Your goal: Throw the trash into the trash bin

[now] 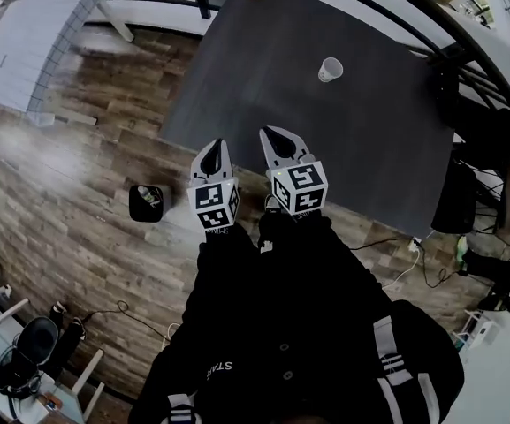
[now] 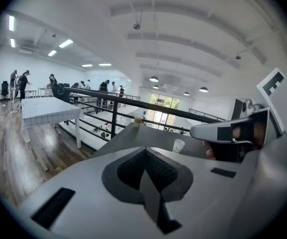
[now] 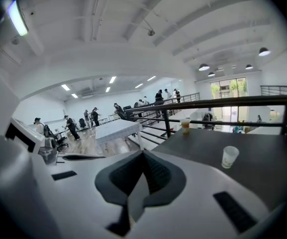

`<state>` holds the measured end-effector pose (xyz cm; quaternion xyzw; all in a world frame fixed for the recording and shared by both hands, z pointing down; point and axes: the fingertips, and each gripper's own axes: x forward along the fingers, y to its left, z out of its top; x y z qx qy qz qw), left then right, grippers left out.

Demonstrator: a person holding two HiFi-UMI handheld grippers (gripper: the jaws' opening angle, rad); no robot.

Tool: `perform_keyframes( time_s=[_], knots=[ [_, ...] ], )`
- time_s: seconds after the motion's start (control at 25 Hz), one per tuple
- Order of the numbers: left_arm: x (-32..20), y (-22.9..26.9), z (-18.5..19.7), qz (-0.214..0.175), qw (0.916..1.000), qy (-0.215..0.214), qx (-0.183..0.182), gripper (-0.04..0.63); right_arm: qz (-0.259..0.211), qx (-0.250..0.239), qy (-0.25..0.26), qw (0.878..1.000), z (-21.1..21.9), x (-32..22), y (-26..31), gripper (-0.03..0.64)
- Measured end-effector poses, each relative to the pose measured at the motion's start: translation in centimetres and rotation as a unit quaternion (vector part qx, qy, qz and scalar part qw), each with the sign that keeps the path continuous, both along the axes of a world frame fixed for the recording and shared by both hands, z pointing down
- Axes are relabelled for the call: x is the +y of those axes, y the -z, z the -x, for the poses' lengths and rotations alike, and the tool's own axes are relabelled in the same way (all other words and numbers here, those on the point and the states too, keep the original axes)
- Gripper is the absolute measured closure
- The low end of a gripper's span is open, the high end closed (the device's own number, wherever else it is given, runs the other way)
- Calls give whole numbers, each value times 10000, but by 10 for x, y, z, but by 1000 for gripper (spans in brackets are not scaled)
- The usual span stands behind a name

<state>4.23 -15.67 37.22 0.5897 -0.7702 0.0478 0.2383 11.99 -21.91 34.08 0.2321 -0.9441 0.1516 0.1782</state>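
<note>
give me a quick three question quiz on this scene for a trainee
1. True or false: the white paper cup stands upright on the dark grey table.
2. Where is the small black trash bin? A: on the table. B: on the wooden floor, on the left gripper's side. C: held between the jaws.
3. Fill in: the jaws of the left gripper and the right gripper are both ____, with nothing between them.
Key: 1 true; 2 B; 3 shut.
</note>
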Motion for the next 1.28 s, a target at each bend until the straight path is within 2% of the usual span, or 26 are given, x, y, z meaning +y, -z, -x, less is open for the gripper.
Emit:
perform_keyframes(
  time_s=[0.16, 0.32, 0.4, 0.52, 0.88, 1.28],
  knots=[
    [-26, 14, -33, -78, 9997, -234, -77, 595, -68, -38, -479, 9988, -53, -29, 12, 601],
    [-55, 30, -64, -276, 9981, -542, 16, 595, -192, -144, -910, 9956, -95, -49, 27, 601],
    [-70, 38, -84, -364, 9969, -693, 87, 595, -250, -164, -1081, 9937, -117, -58, 35, 601],
    [-97, 54, -114, -482, 9934, -1042, 7, 595, -320, -257, -1389, 9895, -147, -75, 49, 601],
    [-135, 95, -194, -790, 9776, -1951, -57, 595, -601, -448, -2186, 9729, -226, -98, 88, 601],
    [-148, 131, -252, -1117, 9537, -2793, 46, 595, -979, -426, -2639, 9586, -261, -94, 118, 601]
  ],
)
